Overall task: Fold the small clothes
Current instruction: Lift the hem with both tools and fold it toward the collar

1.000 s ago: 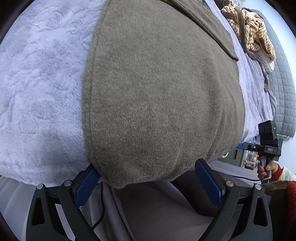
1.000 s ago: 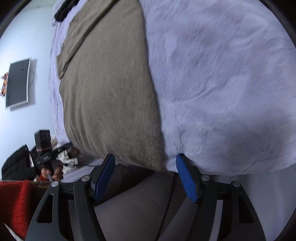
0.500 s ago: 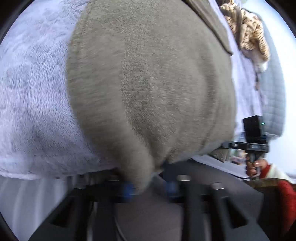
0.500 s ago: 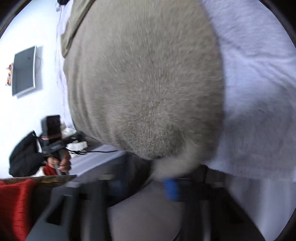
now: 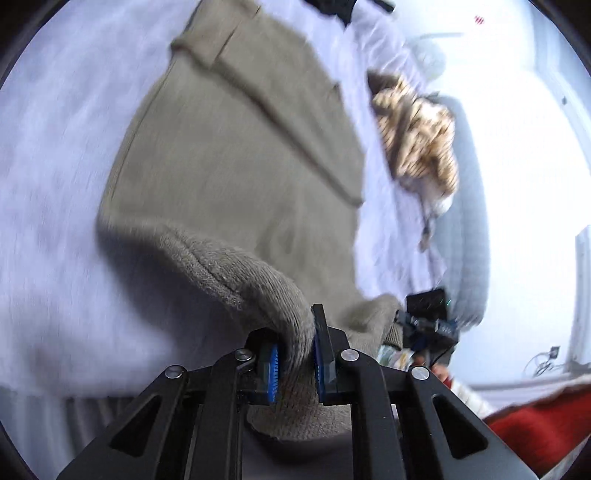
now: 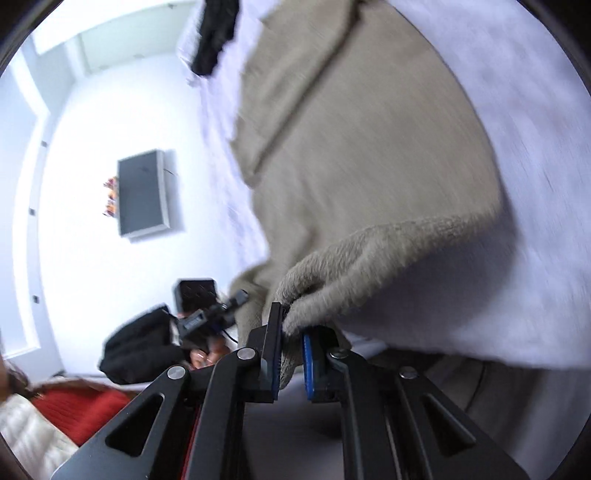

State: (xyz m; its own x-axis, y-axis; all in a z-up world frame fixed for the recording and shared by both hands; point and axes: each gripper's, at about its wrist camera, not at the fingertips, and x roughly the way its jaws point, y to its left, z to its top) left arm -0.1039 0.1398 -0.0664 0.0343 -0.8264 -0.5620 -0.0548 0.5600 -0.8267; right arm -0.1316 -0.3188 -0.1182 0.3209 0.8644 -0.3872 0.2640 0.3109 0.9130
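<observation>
A taupe knitted sweater (image 5: 236,155) lies spread on a lavender fleece blanket (image 5: 55,155) on a bed. My left gripper (image 5: 295,354) is shut on the sweater's near hem corner and holds it lifted off the blanket. My right gripper (image 6: 291,354) is shut on the other near hem corner of the sweater (image 6: 369,147), also lifted. The hem (image 6: 369,254) curls up between the two grips. Each gripper shows in the other's view: the right one (image 5: 428,325), the left one (image 6: 199,314).
A striped tan and brown garment (image 5: 417,133) lies bunched at the blanket's right side by a grey quilted cover (image 5: 469,236). A black garment (image 6: 214,33) lies at the far end. A wall screen (image 6: 142,192) hangs left. A black bag (image 6: 140,350) sits on the floor.
Both grippers were open around the sweater's near hem corners a second ago. They have shut on the hem and lifted it up off the blanket.
</observation>
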